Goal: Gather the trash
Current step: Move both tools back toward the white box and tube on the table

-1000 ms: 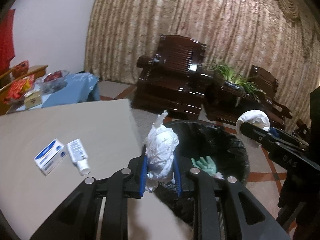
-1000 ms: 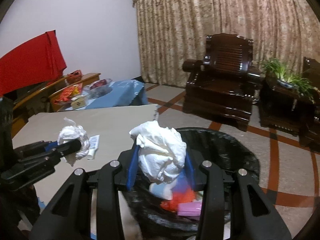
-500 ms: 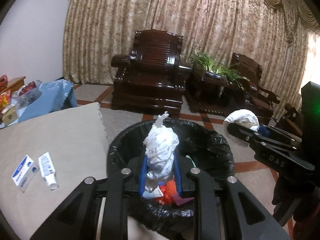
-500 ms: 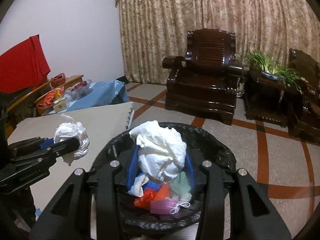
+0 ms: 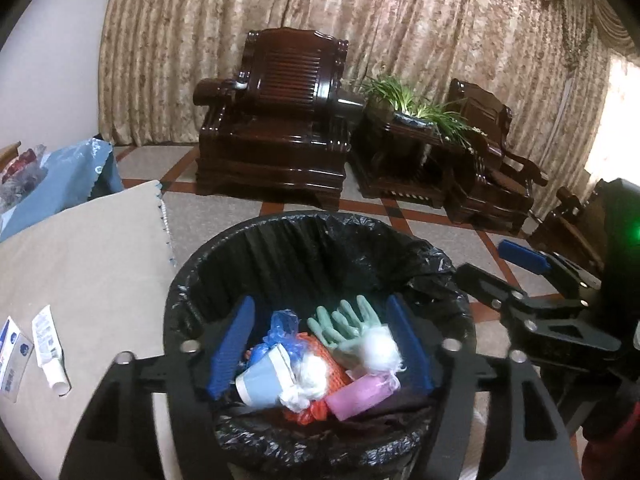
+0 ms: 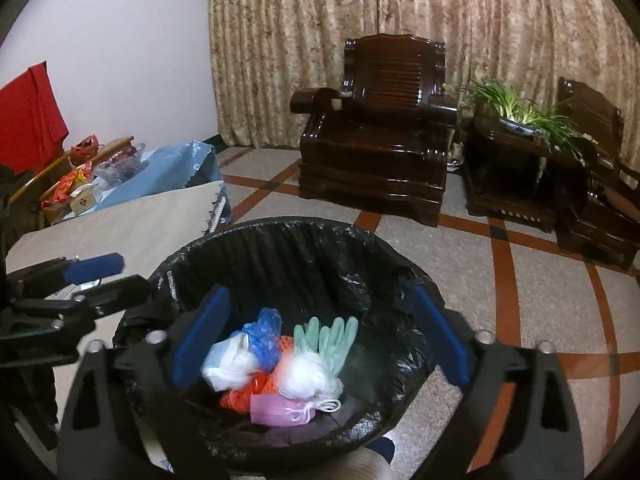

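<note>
Hanging over the black-lined bin (image 5: pixel 280 248), the left claw (image 5: pixel 320 344) and right claw (image 6: pixel 320 340) are both spread wide, empty. Below and between their fingers, two white paper wads (image 6: pixel 308 376) lie among gloves (image 5: pixel 344 328) and wrappers.

Nothing here can be made out as words. The small white-and-blue cardboard box (image 5: pixel 14 356) and the white squeeze tube (image 5: pixel 49 350) lying beside it on the beige table (image 5: pixel 88 264) both carry print, but it is too blurred to read.
</note>
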### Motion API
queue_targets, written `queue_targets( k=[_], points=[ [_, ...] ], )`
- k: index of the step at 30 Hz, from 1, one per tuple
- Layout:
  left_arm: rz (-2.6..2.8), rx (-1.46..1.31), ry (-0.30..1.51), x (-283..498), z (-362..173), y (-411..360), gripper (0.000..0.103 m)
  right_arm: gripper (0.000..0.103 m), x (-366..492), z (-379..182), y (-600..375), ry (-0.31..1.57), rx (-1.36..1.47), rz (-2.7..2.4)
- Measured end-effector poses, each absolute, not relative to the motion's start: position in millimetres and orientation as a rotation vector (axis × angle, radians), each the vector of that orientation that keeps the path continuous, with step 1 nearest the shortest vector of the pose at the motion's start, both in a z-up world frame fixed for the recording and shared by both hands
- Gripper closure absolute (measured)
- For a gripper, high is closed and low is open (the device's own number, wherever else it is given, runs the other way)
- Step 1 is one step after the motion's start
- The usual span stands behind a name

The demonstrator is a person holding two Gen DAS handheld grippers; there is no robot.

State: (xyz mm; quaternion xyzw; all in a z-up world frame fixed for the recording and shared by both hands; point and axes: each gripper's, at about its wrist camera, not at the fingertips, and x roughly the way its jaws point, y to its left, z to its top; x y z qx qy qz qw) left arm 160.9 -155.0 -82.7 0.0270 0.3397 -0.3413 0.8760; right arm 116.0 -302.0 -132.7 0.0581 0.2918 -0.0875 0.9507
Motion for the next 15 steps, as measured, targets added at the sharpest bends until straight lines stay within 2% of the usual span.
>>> queue_targets(
  k=[2,7,15],
  points=[
    [-0.705,0.048,0.703,158,-82,-149,0.026,0.008,112,-133,-303,0.593,0.138,-0.172],
    [-0.623,0.052,0.669,152,-77,-115,0.006,0.005,102,-129,-297,0.579,0.172,-0.163],
    [-0.488,-0.018,0.655,146,-73,-46,0.006,0.005,108,-117,-251,0.572,0.138,-0.078]
  ],
)
